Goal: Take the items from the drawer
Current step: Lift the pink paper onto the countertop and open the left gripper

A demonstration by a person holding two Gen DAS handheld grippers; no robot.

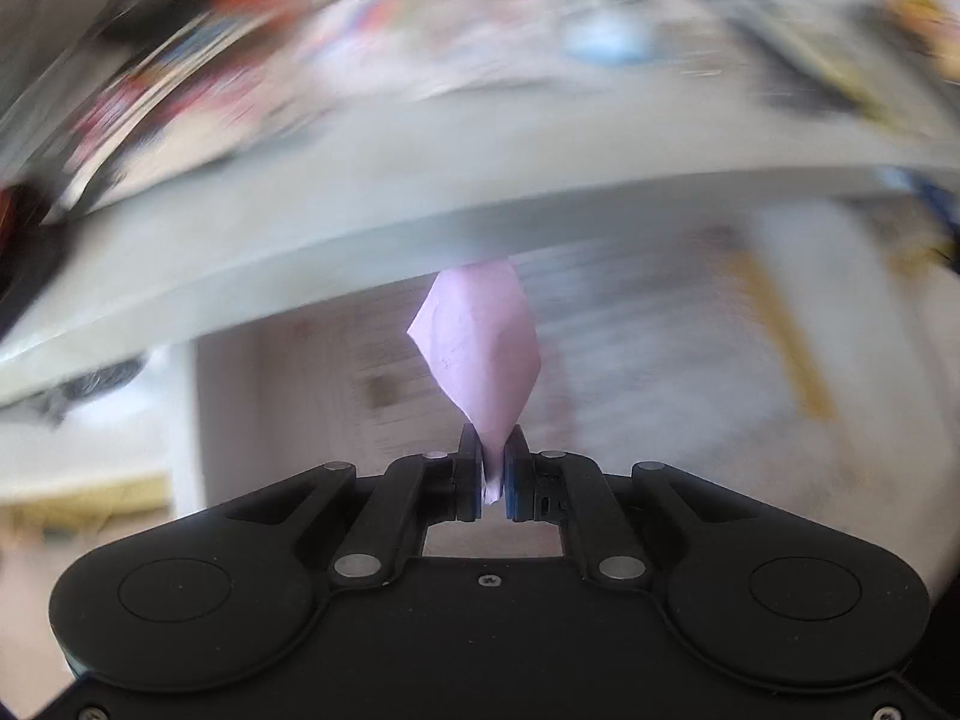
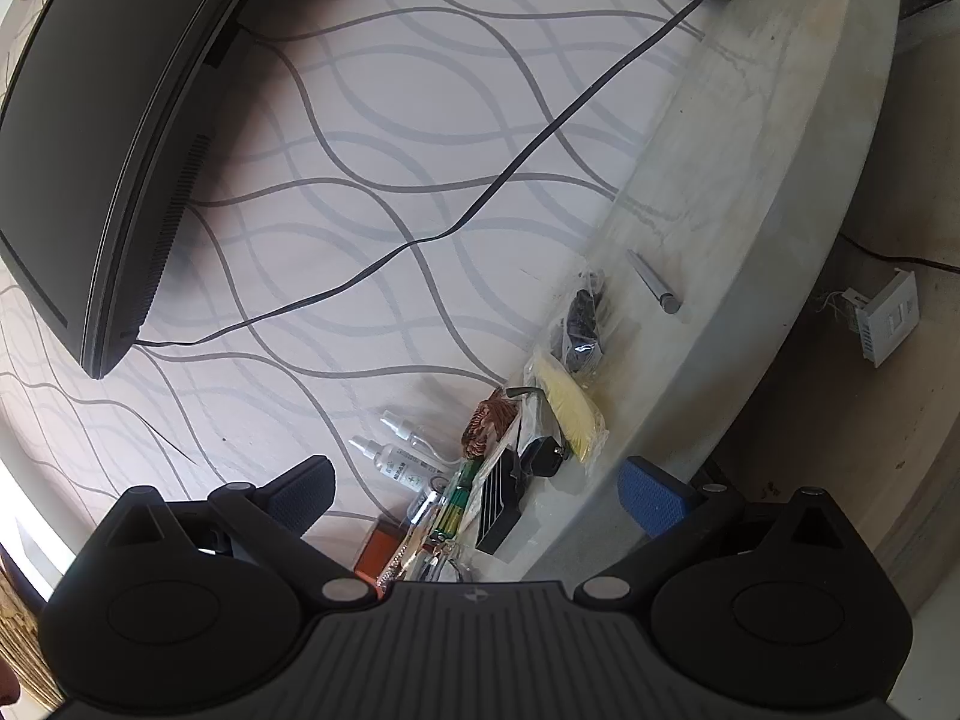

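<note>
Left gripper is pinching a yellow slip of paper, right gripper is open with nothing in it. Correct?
Not quite: the slip of paper is pale pink, not yellow, as the left wrist view shows. The rest holds: the left gripper is shut on it, and the right wrist view shows the right gripper open with nothing between its fingers.

**Left feed smeared, right feed crisp**

My left wrist view is heavily motion-blurred: everything beyond the gripper streaks sideways, colours run together along the top, and I can only read the pink paper [image 1: 477,348] and the black gripper body sharply. Light is soft, pale daylight, slightly washed out. My right wrist view is sharp and evenly lit. The dark monitor [image 2: 108,138] casts a soft shadow on the patterned wall [image 2: 420,180]. Both views bow strongly at the edges, with dark corners.
</note>
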